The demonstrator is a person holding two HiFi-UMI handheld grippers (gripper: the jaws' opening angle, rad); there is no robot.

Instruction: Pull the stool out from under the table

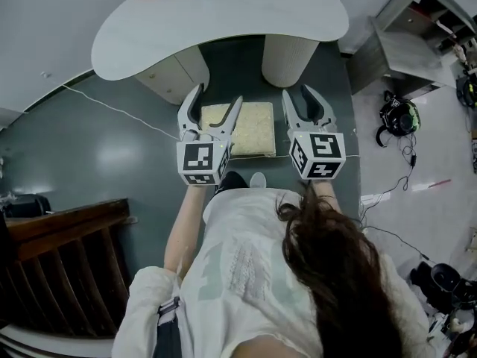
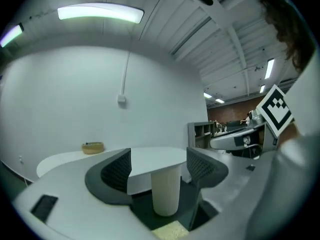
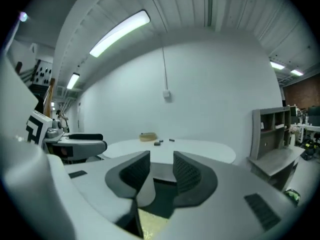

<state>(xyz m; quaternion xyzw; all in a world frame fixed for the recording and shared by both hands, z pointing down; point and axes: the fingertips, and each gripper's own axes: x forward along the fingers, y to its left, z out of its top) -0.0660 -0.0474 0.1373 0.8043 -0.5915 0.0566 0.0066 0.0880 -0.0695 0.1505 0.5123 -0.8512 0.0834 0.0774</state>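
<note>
- Directly below and just ahead of both grippers lies the stool (image 1: 250,129). Its pale square seat is on the dark floor, clear of the near edge of the table (image 1: 149,36).
- The left gripper (image 1: 218,95) has its jaws wide apart and grips nothing. In the left gripper view only the table's ribbed leg (image 2: 166,191) shows in the gap, well beyond it.
- The right gripper (image 1: 296,90) has its jaws at a narrower gap, and its pads also press on nothing.
- Beyond the grippers, the ribbed leg stands ahead of the right one and a pale cabinet (image 1: 175,73) ahead of the left one.
- Farther beyond, on the table top, are a basket (image 2: 93,147) and some small dark things (image 3: 159,143).
- Well to the right of the right gripper are a grey shelf unit (image 1: 406,47) and headphones (image 1: 399,118) on the light floor.
- To the left of the left gripper runs a white cable (image 1: 112,107). A dark wooden frame (image 1: 67,252) stands behind it.
- The left gripper covers the near left corner of the seat.
- The legs of the stool cannot be seen.
- Each gripper view shows only a corner of the seat, cut off at the bottom.
</note>
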